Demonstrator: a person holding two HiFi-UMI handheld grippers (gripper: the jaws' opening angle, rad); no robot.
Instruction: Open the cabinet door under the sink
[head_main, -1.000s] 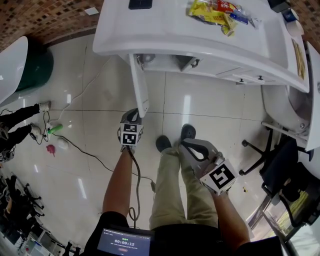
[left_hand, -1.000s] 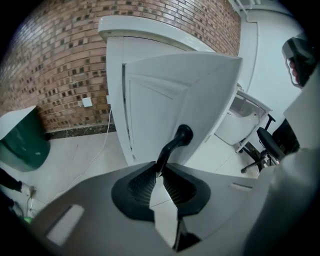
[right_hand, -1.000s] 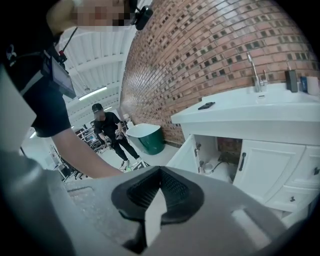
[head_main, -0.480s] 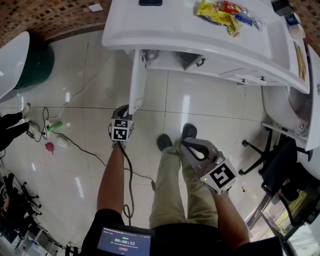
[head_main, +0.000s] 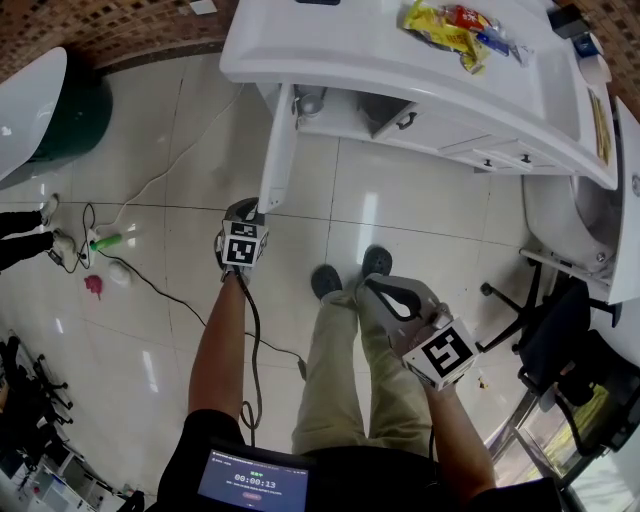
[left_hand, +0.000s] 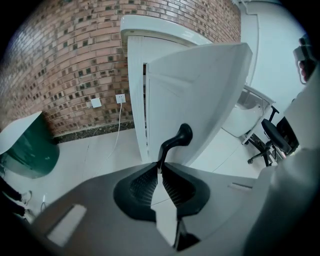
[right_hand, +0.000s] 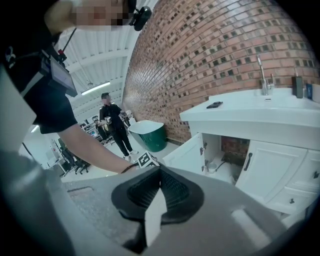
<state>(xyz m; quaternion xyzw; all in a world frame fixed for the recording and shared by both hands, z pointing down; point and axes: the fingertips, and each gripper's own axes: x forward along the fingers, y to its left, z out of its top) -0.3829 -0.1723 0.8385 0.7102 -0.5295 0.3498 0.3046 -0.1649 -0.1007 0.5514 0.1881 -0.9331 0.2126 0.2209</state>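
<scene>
The white cabinet door under the sink stands swung well out from the vanity. My left gripper is at the door's free edge, shut on its black handle. In the left gripper view the handle's foot is pinched between my pads, with the door just beyond. My right gripper hangs over the person's thigh, shut and holding nothing. In the right gripper view my right gripper faces the open cabinet from a distance.
The neighbouring door is closed. Snack packets lie on the vanity top. A green tub stands at the left, cables trail across the tiles, and an office chair is at the right. A person stands in the background.
My left gripper has moved left with the handle, and the door has swung wider open. The right gripper has stayed about where it was.
</scene>
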